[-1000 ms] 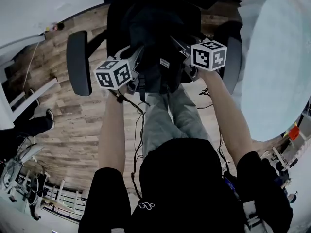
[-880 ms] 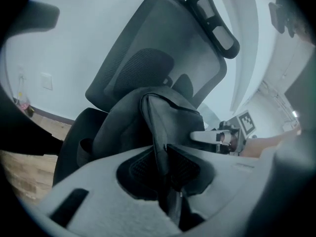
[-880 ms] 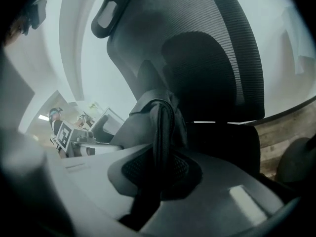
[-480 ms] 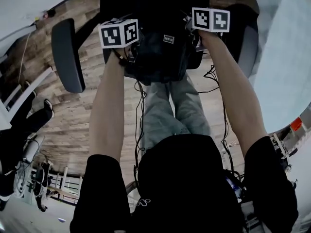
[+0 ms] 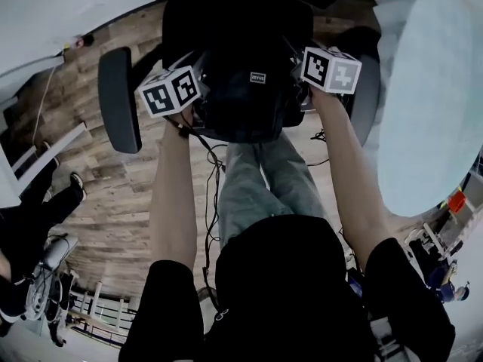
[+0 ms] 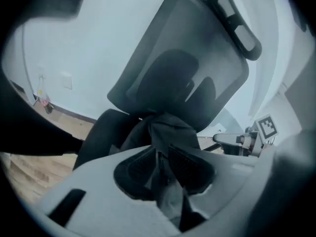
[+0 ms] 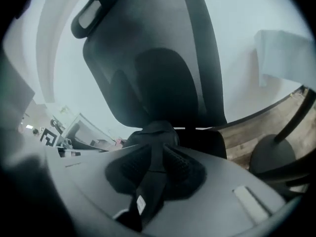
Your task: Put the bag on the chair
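A black bag (image 5: 249,89) rests on the seat of a black office chair (image 5: 119,100), in front of its backrest (image 6: 182,68). My left gripper (image 5: 205,111) is at the bag's left side and my right gripper (image 5: 296,100) at its right side. In the left gripper view the jaws (image 6: 160,164) are opening, with a fold of dark bag fabric (image 6: 165,127) lying loose between the pads. In the right gripper view the jaws (image 7: 153,164) are opening too, and a black strap (image 7: 148,191) runs between the pads towards the bag (image 7: 155,132).
The chair's armrests (image 5: 367,96) flank the bag on both sides. A large white round table (image 5: 430,89) stands at the right. The floor is wood planks (image 5: 113,194) with cables (image 5: 215,194) trailing past my legs (image 5: 264,187). Another person's legs (image 5: 45,194) are at the left.
The bag went from hanging between the grippers over my legs to resting on the chair seat. Both grippers pushed forward with it, then drew back slightly.
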Available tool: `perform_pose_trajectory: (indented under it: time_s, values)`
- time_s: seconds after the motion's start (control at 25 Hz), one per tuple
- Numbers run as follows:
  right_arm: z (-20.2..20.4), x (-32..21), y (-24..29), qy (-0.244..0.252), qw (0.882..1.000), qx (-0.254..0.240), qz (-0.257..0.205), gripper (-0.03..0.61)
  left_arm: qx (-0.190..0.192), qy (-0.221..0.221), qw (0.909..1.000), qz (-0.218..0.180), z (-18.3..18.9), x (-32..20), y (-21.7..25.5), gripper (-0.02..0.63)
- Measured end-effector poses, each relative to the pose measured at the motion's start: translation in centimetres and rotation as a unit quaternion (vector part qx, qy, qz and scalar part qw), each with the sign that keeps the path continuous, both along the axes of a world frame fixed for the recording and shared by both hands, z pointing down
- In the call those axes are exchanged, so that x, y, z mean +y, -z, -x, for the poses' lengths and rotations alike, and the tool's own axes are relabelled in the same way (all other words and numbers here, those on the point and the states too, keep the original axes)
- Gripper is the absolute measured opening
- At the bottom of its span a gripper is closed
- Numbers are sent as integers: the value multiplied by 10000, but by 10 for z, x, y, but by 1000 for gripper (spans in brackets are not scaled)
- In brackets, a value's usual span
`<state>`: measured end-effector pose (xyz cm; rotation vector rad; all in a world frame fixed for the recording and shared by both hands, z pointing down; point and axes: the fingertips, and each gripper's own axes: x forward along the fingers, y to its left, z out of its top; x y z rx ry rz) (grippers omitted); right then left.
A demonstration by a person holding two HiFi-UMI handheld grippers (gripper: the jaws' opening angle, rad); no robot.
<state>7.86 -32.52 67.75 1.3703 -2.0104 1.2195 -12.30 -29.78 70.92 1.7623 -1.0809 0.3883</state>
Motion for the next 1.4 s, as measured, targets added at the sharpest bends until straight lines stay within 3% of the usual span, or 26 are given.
perform_pose_trajectory:
  time_s: [0.08, 0.16, 0.32, 0.52, 0.68, 1.0, 1.4]
  values:
    - [1, 0, 29, -62, 9993, -161, -339, 11, -132, 222, 9989, -382, 7, -3, 36, 36]
    - [2, 2, 56, -202, 9971, -436, -598, 6, -271, 426, 9956, -786, 9, -8, 76, -3]
    - [9, 14, 116, -274, 9897, -960, -1030, 6, -315, 493, 9875, -1462, 0, 2, 153, 2]
    - [-4, 27, 227, -554, 9620, -1737, -2034, 6, -368, 723, 9668, -2424, -26, 26, 270, 3]
    - [2, 33, 313, 123, 9474, -1305, -2919, 6, -616, 977, 9387, -3249, -38, 41, 356, 3]
    - [-6, 74, 440, 783, 9013, -744, -4195, 6, -1138, 1255, 8981, -4059, -52, 84, 459, 3]
    - [-14, 97, 470, 1020, 8804, -606, -4591, 6, -1388, 1350, 8741, -4454, -69, 105, 494, 3]
